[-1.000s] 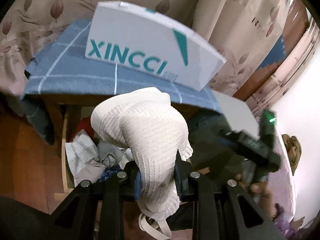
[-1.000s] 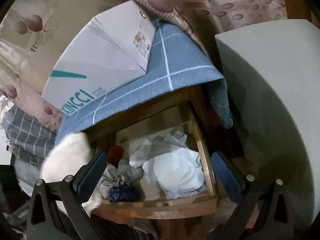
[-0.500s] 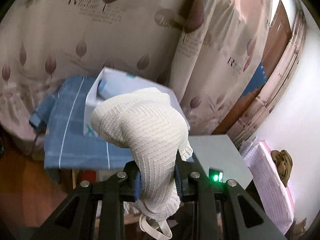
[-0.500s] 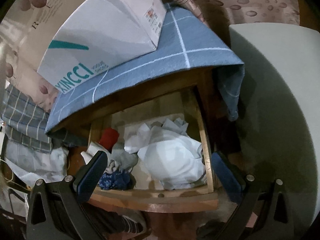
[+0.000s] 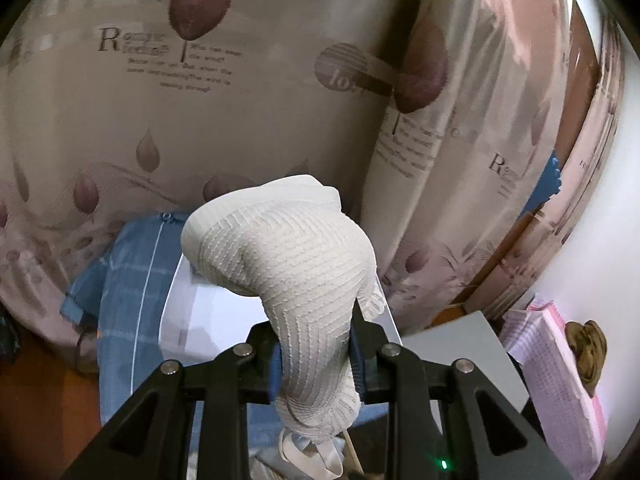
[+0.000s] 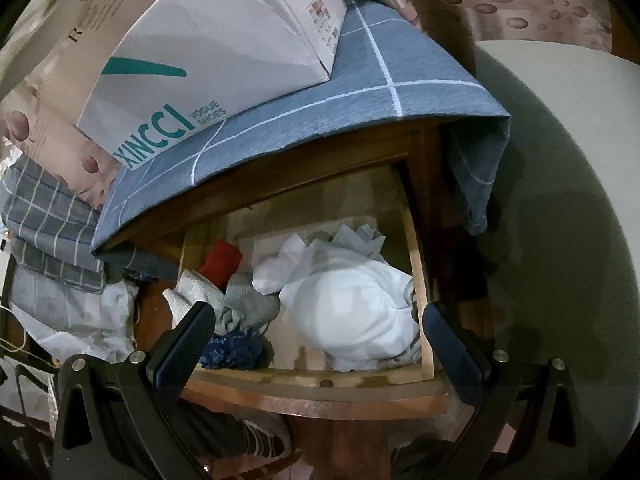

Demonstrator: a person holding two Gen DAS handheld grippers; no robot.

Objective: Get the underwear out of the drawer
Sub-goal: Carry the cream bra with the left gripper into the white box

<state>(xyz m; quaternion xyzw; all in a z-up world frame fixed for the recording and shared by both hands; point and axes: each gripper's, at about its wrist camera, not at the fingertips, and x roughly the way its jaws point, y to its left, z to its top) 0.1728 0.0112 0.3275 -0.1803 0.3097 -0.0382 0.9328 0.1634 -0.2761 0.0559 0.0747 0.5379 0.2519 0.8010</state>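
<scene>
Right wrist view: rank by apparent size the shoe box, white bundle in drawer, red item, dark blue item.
1. shoe box, by far the largest.
2. white bundle.
3. dark blue item and red item: close in size; the blue one is nearer the camera and partly hidden, so unranked.

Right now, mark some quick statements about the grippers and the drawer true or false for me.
1. The left gripper is shut on the cream garment. True.
2. The right gripper holds a red item. False: it is open and empty.
3. The drawer is closed. False: it is pulled open, with clothes inside.
4. A shoe box sits on the blue cloth. True.
5. A white bundle lies in the drawer. True.
</scene>
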